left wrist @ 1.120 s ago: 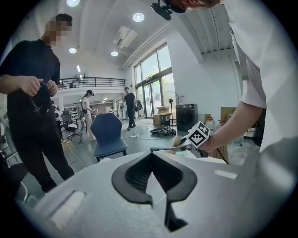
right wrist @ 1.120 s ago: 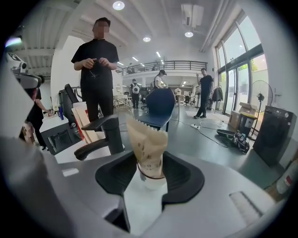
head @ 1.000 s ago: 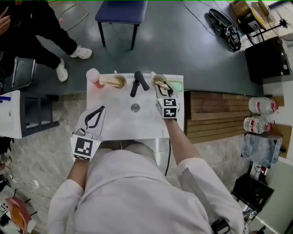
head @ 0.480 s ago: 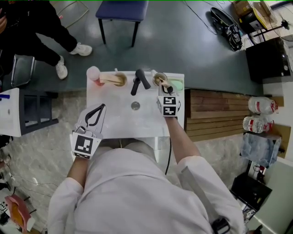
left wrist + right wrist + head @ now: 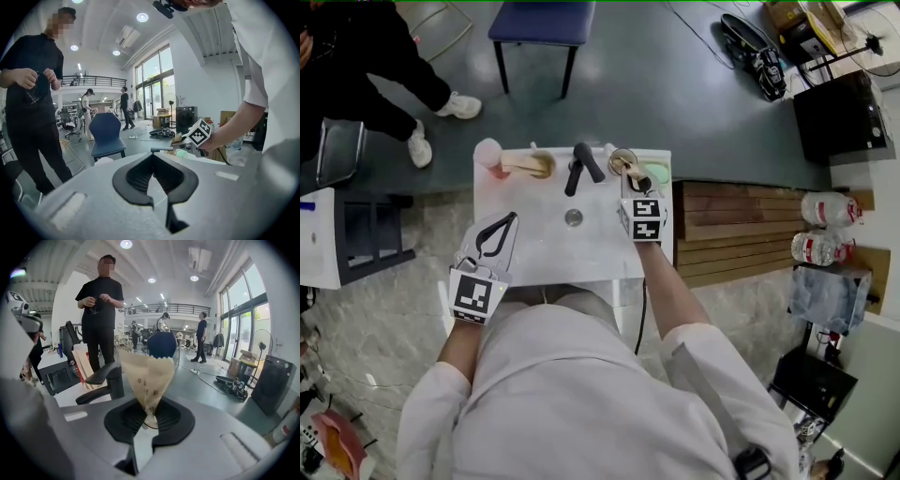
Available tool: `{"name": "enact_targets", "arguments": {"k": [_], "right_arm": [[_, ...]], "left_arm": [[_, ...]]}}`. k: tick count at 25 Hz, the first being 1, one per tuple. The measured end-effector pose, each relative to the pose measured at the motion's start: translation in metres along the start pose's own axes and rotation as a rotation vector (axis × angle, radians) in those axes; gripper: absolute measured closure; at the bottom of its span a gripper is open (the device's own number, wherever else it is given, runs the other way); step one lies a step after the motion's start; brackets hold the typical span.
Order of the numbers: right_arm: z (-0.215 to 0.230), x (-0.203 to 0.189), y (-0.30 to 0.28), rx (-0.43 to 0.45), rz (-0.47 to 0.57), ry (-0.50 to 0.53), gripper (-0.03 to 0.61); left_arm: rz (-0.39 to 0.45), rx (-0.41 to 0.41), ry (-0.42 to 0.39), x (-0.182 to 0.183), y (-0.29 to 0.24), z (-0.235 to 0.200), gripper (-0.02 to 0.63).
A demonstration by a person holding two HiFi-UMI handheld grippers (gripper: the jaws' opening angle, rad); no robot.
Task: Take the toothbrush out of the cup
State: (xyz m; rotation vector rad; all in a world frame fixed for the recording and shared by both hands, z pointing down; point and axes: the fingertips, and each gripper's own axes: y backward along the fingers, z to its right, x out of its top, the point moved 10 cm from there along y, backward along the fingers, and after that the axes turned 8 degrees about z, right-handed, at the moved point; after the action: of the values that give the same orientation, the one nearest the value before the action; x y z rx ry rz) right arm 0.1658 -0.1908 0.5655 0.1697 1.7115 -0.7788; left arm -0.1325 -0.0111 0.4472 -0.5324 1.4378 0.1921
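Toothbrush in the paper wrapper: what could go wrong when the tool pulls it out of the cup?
The right tool has just closed on the paper-wrapped toothbrush, gripping mostly wrapper, so it might slip or crumple. The cup could lift or tip along with it, since the left tool rests shut and empty at the sink's near edge, not steadying it.

Left gripper (image 5: 505, 223): jaws together, nothing between them, arm bent at the side. Right gripper (image 5: 634, 176): arm reaching forward, jaws just closed on the wrapped toothbrush (image 5: 147, 376).
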Motion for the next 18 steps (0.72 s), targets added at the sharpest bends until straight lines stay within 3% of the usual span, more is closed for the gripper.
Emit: {"name": "enact_targets", "arguments": {"k": [18], "right_arm": [[-0.010, 0.045, 0.051, -0.051, 0.042, 0.028, 0.555]], "left_arm": [[0.051, -0.079, 0.008, -0.004, -0.013, -0.003, 0.607]]}}
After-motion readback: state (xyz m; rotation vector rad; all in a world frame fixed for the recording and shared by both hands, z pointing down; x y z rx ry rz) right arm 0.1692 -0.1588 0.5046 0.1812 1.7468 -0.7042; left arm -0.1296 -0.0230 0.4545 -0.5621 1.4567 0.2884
